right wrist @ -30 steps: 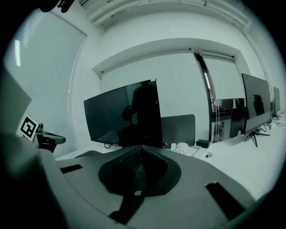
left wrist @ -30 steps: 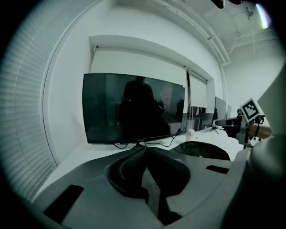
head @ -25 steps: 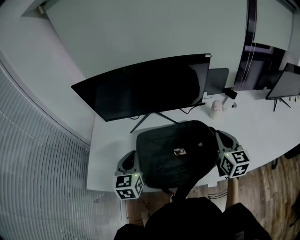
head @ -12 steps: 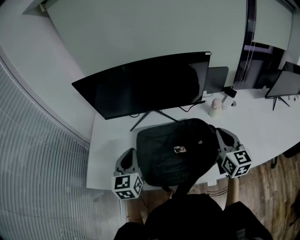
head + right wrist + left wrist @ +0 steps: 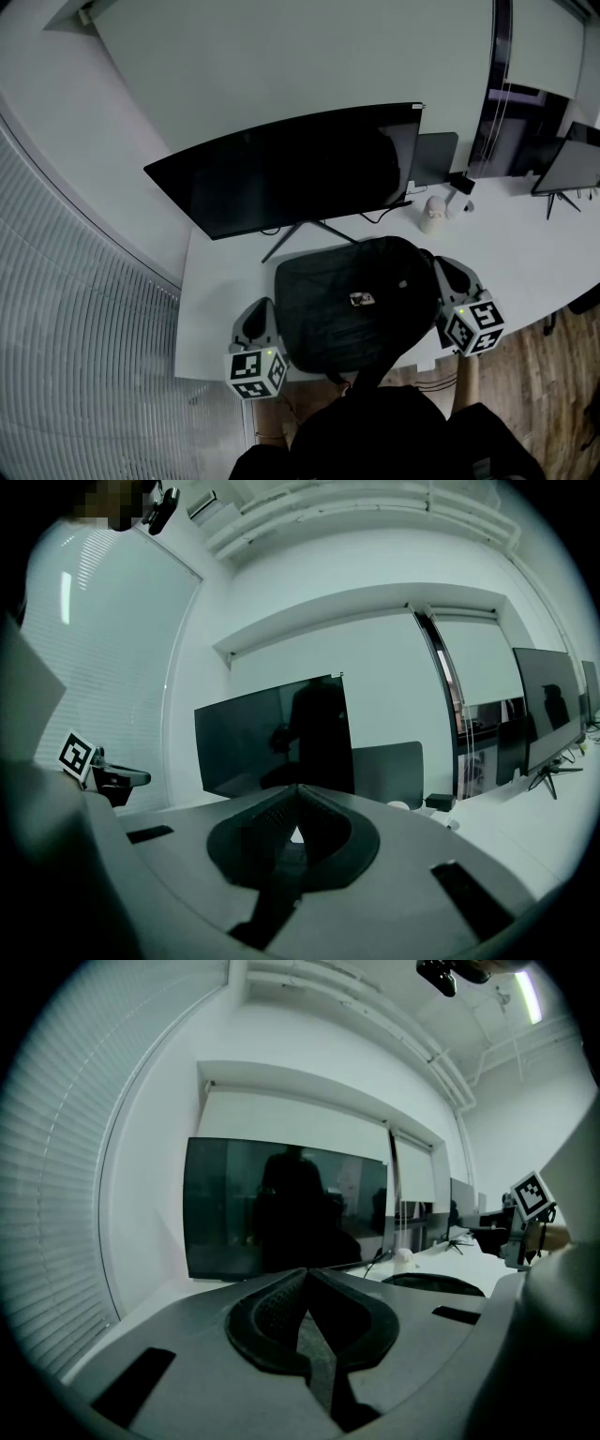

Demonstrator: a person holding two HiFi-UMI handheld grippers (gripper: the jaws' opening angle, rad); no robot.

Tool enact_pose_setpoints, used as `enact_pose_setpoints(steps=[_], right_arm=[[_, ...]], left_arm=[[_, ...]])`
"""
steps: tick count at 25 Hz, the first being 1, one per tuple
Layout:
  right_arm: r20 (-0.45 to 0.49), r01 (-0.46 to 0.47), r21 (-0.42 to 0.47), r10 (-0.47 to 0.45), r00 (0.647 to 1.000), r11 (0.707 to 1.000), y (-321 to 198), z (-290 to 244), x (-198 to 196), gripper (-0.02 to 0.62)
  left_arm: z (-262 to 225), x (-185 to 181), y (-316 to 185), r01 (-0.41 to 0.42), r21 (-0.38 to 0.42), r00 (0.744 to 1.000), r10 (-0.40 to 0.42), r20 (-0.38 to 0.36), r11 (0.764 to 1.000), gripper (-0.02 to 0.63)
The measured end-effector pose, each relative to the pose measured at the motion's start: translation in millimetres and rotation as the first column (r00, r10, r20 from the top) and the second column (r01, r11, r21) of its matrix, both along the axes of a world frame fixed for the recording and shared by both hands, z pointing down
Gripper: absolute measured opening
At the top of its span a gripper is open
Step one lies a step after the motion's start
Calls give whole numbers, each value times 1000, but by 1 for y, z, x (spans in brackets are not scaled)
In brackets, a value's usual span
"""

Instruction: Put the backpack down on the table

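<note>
The black backpack (image 5: 352,305) lies on the white table (image 5: 211,281) near its front edge, with a small tag on top, and one strap (image 5: 370,373) hangs over the edge toward me. My left gripper (image 5: 255,311) sits just beside its left side. My right gripper (image 5: 448,269) sits by its right side. Both are shut. In the left gripper view the jaws of that gripper (image 5: 307,1274) meet with nothing between them, and the backpack's top (image 5: 433,1283) shows to the right. The right gripper (image 5: 298,789) looks the same in its own view.
A large dark monitor (image 5: 291,173) on a thin stand stands right behind the backpack. A grey panel (image 5: 436,161), a small white figure (image 5: 432,217) and a black cable lie at the back right. A second screen (image 5: 570,169) stands far right. Blinds line the left.
</note>
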State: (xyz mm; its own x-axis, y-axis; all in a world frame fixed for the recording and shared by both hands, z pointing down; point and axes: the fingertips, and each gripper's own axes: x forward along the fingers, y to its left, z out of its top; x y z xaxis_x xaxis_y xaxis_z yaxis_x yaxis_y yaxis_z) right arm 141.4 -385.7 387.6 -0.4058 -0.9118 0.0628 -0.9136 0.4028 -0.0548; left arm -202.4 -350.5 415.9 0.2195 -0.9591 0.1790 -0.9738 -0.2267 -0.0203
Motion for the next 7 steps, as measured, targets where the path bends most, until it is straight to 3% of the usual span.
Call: enact_pose_setpoints(steps=[7], right_arm=[[38, -1, 1, 1, 999, 1000, -3, 1, 1, 12]], left_arm=[[4, -1, -4, -6, -12, 1000, 6, 3, 1000, 15]])
